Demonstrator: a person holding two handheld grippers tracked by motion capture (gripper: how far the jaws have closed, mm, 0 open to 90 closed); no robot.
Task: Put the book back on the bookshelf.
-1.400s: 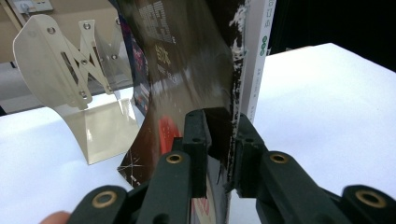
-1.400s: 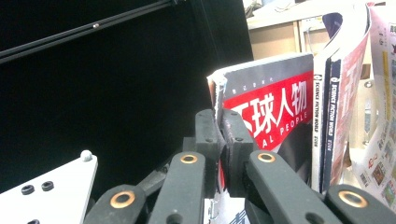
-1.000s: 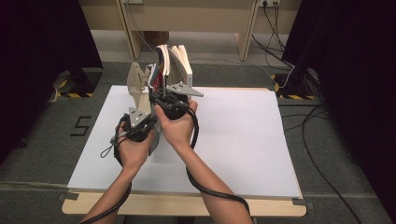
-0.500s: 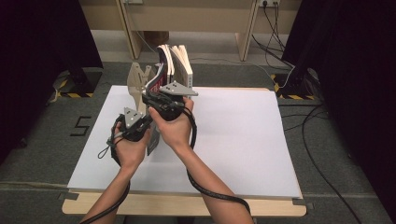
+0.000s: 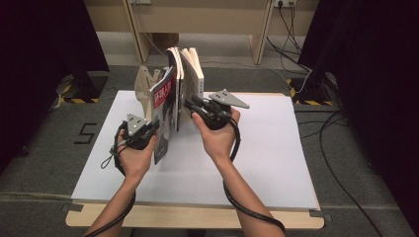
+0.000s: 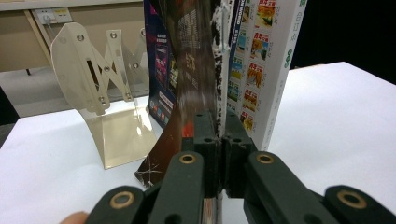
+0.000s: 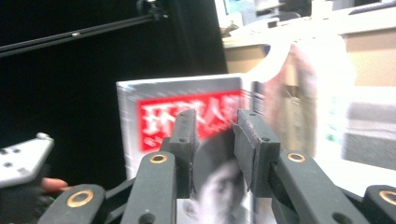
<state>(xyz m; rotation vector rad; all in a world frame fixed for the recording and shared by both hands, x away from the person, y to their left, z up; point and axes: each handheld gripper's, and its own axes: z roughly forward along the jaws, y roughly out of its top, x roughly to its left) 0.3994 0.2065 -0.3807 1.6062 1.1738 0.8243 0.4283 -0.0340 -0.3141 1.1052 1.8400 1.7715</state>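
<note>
Opening its jaws, the right gripper [image 5: 190, 104] has just released the magazine [image 5: 164, 106]; the left gripper [image 5: 154, 126] pinches its edge, so it alone steadies it.

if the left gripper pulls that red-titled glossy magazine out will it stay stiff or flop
Probably flop: the thin red-titled glossy magazine already bows where the left gripper pinches its edge. Its shiny cover may be slippery. Light for its size, it would likely tip once clear of the upright books.
</note>
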